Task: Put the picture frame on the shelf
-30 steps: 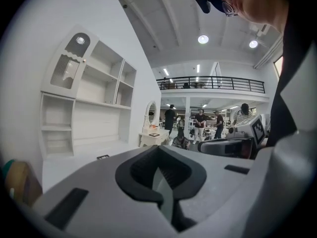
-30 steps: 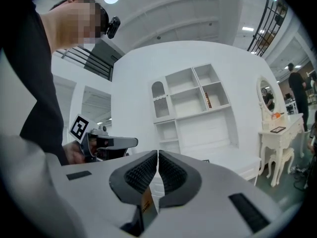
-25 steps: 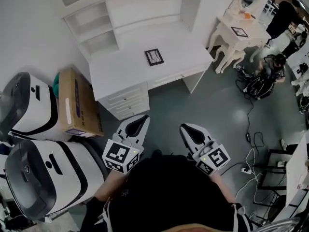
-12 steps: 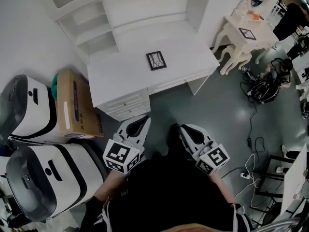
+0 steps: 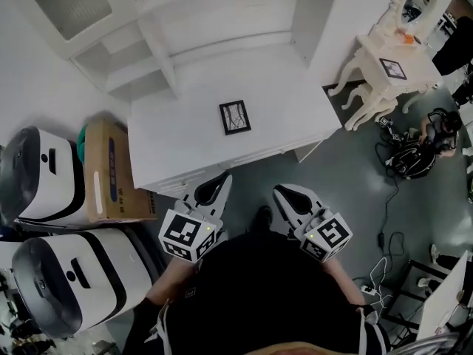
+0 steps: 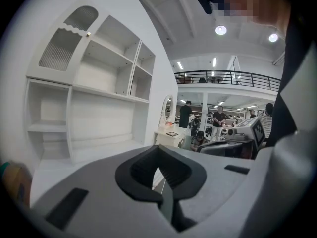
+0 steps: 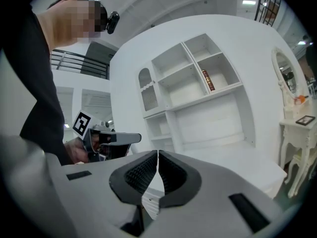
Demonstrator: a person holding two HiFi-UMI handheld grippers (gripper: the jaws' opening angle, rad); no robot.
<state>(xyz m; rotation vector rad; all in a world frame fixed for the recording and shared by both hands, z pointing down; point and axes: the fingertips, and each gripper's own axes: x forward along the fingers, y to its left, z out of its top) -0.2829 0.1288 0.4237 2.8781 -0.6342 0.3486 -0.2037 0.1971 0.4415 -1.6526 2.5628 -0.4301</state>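
A small black picture frame [image 5: 235, 117] lies flat on the white desk [image 5: 170, 143], in front of the white shelf unit [image 5: 148, 21]. Both grippers hover over the grey floor just short of the desk's near edge. My left gripper [image 5: 220, 177] is shut and holds nothing; its tip is close to the desk front. My right gripper [image 5: 281, 191] is shut and empty too. In the left gripper view the closed jaws [image 6: 159, 150] point at the shelf compartments [image 6: 99, 108]. The right gripper [image 7: 157, 155] faces the shelf unit [image 7: 193, 93] and the desk top [image 7: 247, 165].
A cardboard box [image 5: 107, 172] and two white machines [image 5: 41, 176] stand left of the desk. A white dressing table [image 5: 384, 65] with a second small frame is at the right. Cables and people are at the far right.
Both grippers and the head view have moved toward the desk. The desk and the picture frame now lie lower and nearer in the head view. The jaws stayed shut.
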